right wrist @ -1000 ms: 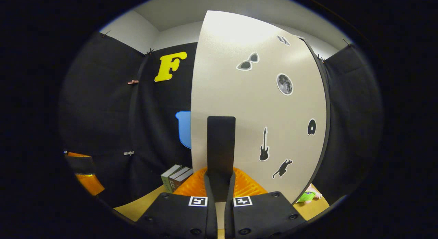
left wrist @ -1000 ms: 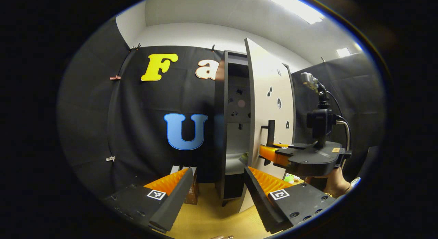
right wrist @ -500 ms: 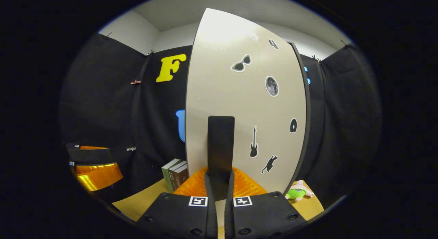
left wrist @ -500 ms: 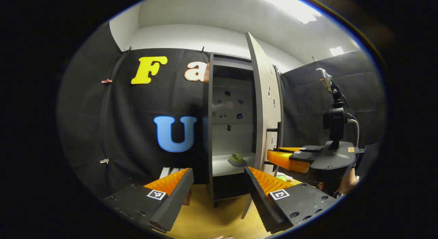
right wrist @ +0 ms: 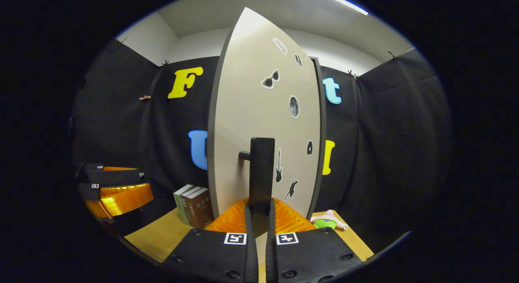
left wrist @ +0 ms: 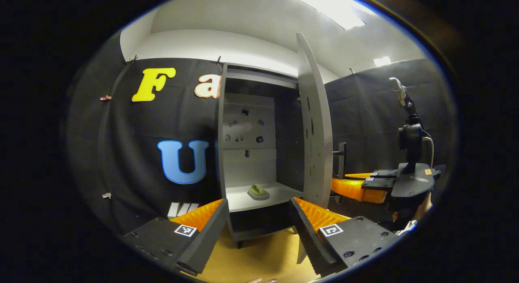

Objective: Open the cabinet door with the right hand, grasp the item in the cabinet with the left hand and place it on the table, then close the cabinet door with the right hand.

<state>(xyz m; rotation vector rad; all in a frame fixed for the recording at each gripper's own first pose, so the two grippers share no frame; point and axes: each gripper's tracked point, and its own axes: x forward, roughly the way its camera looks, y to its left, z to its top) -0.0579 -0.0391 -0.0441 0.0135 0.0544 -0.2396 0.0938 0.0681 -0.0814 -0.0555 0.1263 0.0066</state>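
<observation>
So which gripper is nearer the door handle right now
Right. The right gripper is clamped on the door handle, jaws shut around it. The left gripper hangs open, facing the cabinet shelf, away from the handle.

Books and a plush toy at the edges of my feed

From my seat at the remote feed, I see a row of books (right wrist: 191, 206) standing upright on the tabletop (right wrist: 152, 239) against the black cloth wall (right wrist: 389, 145), a green-and-pink plush toy (right wrist: 327, 220) lying well apart from them, and ceiling lights (left wrist: 330, 13) glowing overhead.
</observation>
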